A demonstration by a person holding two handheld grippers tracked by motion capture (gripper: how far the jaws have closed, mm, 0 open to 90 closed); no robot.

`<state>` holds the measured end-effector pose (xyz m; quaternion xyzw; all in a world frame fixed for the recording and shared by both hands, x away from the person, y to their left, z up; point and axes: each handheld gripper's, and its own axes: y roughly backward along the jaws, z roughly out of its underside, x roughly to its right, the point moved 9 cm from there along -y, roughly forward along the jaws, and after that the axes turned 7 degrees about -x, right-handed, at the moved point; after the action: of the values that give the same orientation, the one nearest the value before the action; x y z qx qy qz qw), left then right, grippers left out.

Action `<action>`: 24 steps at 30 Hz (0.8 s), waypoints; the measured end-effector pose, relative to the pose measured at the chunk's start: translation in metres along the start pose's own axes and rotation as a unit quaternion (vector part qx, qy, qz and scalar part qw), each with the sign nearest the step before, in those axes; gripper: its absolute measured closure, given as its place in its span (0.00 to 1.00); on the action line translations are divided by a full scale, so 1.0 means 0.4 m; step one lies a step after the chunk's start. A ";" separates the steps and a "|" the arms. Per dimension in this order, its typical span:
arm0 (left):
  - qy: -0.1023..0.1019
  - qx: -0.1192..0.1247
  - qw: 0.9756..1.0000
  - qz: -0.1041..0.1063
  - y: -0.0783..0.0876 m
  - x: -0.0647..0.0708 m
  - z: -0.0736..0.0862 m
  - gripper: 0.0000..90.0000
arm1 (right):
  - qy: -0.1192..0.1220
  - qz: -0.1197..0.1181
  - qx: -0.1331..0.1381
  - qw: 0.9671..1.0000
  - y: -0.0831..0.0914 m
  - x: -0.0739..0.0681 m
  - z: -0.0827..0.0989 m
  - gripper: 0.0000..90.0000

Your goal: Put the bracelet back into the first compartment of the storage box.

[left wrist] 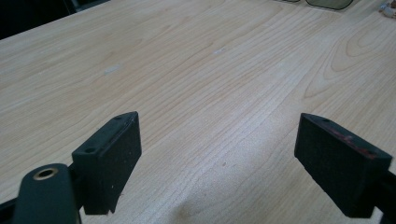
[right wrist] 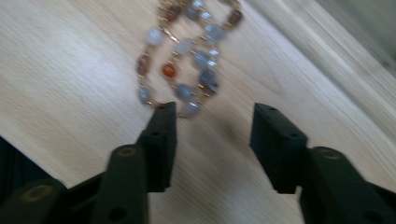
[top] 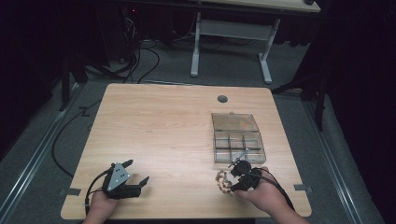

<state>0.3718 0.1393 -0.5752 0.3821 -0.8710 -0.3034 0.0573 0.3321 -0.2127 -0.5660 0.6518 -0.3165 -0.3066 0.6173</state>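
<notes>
1. Right gripper (right wrist: 212,116), lower right of the high view: jaws parted a moderate way, holding nothing, tips hovering just short of a beaded bracelet (right wrist: 187,60).
2. Left gripper (left wrist: 219,154), lower left of the high view: jaws spread wide, empty, idle over bare wood.
3. Bracelet coiled in a loose heap of grey, brown and orange beads on the table (top: 154,135), upper centre of the right gripper view; nearest beads just beside the left-hand jaw tip, none between the jaws.
4. Clear compartment box (top: 238,137), lid laid back, right of centre in the high view, just beyond the right gripper; probably the bracelet's destination.
5. Risks, judged from here:
   - Closing now: likely to catch nothing, or one bead only, since the heap sits off-centre from the gap.
   - Pinching a single strand: chain may uncoil, dangle and snag on a box divider.
   - Pushing forward with that jaw tip: beads may skid toward the near table edge.
</notes>
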 end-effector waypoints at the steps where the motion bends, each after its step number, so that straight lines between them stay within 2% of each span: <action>1: 0.000 0.000 1.000 0.000 0.000 0.000 0.000 0.17 | -0.001 -0.003 -0.004 1.000 0.000 -0.011 -0.004 0.49; 2: 0.000 0.000 1.000 -0.001 0.000 0.000 0.000 0.17 | -0.007 -0.006 -0.008 1.000 -0.001 -0.022 -0.008 0.46; 7: -0.001 0.000 1.000 0.000 0.000 0.000 0.000 0.17 | 0.009 0.002 -0.013 1.000 -0.020 -0.048 -0.034 0.35; 8: 0.000 0.001 1.000 0.000 0.000 0.000 0.000 0.17 | 0.025 0.006 -0.010 1.000 -0.031 -0.049 -0.048 0.34; 10: 0.000 0.001 1.000 0.000 0.000 0.001 0.000 0.17 | 0.027 0.007 -0.009 1.000 -0.034 -0.048 -0.053 0.33; 16: 0.001 0.001 1.000 0.001 0.000 0.000 0.000 0.17 | 0.021 0.010 -0.010 1.000 -0.049 -0.043 -0.077 0.32; 19: 0.000 0.000 1.000 0.000 0.000 0.000 0.000 0.17 | 0.027 0.009 -0.011 1.000 -0.050 -0.045 -0.082 0.34; 20: 0.001 0.000 1.000 0.001 0.000 0.000 0.000 0.17 | 0.032 0.007 -0.014 0.999 -0.047 -0.047 -0.082 0.41; 24: -0.001 0.000 1.000 0.001 -0.001 0.001 0.000 0.17 | 0.033 0.007 -0.016 0.999 -0.044 -0.041 -0.081 0.47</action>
<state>0.3717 0.1390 -0.5754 0.3814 -0.8712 -0.3039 0.0571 0.3482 -0.1791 -0.5817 0.6491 -0.2957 -0.2853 0.6402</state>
